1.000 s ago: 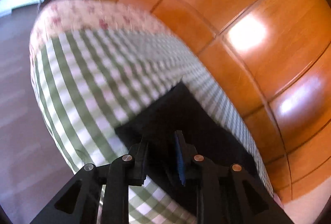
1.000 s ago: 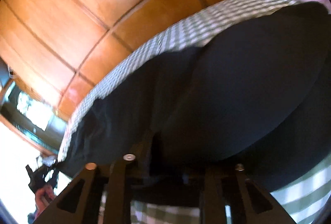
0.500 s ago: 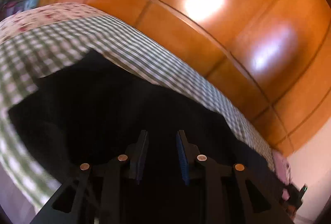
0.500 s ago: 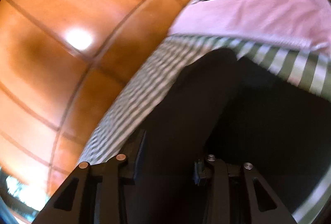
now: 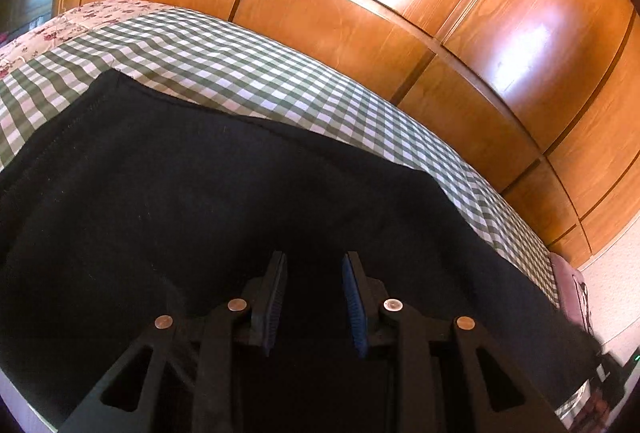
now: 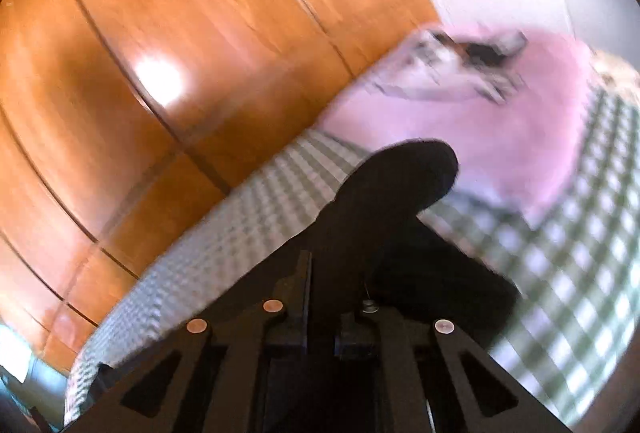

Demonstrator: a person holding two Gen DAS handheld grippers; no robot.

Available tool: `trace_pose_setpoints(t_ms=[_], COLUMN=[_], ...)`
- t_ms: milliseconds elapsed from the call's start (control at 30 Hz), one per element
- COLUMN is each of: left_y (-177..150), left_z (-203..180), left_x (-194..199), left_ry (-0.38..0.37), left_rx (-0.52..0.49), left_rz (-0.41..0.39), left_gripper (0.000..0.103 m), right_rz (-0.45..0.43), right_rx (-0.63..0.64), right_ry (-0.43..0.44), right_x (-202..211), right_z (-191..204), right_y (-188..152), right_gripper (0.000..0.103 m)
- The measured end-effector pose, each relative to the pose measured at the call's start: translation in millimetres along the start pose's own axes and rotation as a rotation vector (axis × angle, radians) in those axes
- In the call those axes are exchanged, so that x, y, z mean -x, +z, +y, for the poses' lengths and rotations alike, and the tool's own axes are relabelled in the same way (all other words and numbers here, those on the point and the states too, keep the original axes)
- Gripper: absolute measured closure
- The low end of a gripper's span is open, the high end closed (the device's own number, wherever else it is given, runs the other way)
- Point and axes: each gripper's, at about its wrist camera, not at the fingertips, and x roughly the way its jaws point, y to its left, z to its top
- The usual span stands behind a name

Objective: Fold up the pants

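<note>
The black pants (image 5: 224, 201) lie spread along the bed, on its green-checked bedspread (image 5: 248, 73), with a hemmed edge running up toward the far left corner in my left wrist view. I hold my left hand-held gripper (image 5: 314, 297) low over the middle of the cloth with its fingers parted and nothing between the blue pads (image 5: 356, 313); it looks to me as though it is set there to come down on a fresh hold or to press the fabric flat.

My right hand-held gripper (image 6: 334, 297) is over the other end of the pants (image 6: 384, 217), near the pink pillow with an animal print (image 6: 500, 121). That view is blurred by motion. Dark cloth runs up between and beyond the two fingers, and a rounded lobe of it stands out toward the pillow, but I cannot tell whether the fingers are pinching it or just standing around it with a gap.

The wooden wardrobe doors (image 5: 400, 33) run close along the far side of the bed, so I judge the pants are laid lengthwise to give each hand one end to work. The fold looks partly made at the pillow end, where the cloth is bunched and doubled; the stretch under my left hand is one flat layer as far as I can see, and I would smooth it before bringing the ends together.
</note>
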Motion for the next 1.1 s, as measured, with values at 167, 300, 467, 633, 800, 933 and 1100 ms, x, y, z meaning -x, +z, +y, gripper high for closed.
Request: trace_pose_setpoints(t_ms=[167, 300, 467, 633, 800, 933, 1100], left_y=[-0.4, 2.1, 3.5, 11.6, 21.6, 29.9, 41.0], left_z=[0.6, 1.2, 0.3, -20.8, -54.0, -82.2, -102.1], left_x=[1.8, 1.1, 3.2, 11.0, -2.0, -24.5, -63.5], left_ry=[-0.009, -0.016, -0.030, -0.104, -0.138, -0.116, -0.096], left_rx=[0.000, 0.006, 0.035, 0.022, -0.044, -0.144, -0.219], left_rz=[0.014, 0.019, 0.029, 0.008, 0.040, 0.079, 0.151], left_gripper=[0.074, 0.074, 0.074, 0.074, 0.074, 0.076, 0.076], right_rz=[0.077, 0.089, -0.005, -0.162, 0.016, 0.199, 0.297], right_rx=[-0.183, -0.088, -0.123, 0.146, 0.392, 0.563, 0.697], right_ry=[0.013, -0.042, -0.202, -0.251, 0.041, 0.228, 0.330], right_x=[-16.9, -10.7, 20.7, 56.5, 28.5, -2.0, -23.6], right_z=[-45.4, -35.8, -36.3, 22.8, 106.5, 169.6, 213.3], right_y=[-24.5, -16.7, -7.1, -3.5, -38.8, -85.9, -137.1], right_gripper=[0.095, 0.095, 0.077, 0.076, 0.076, 0.079, 0.079])
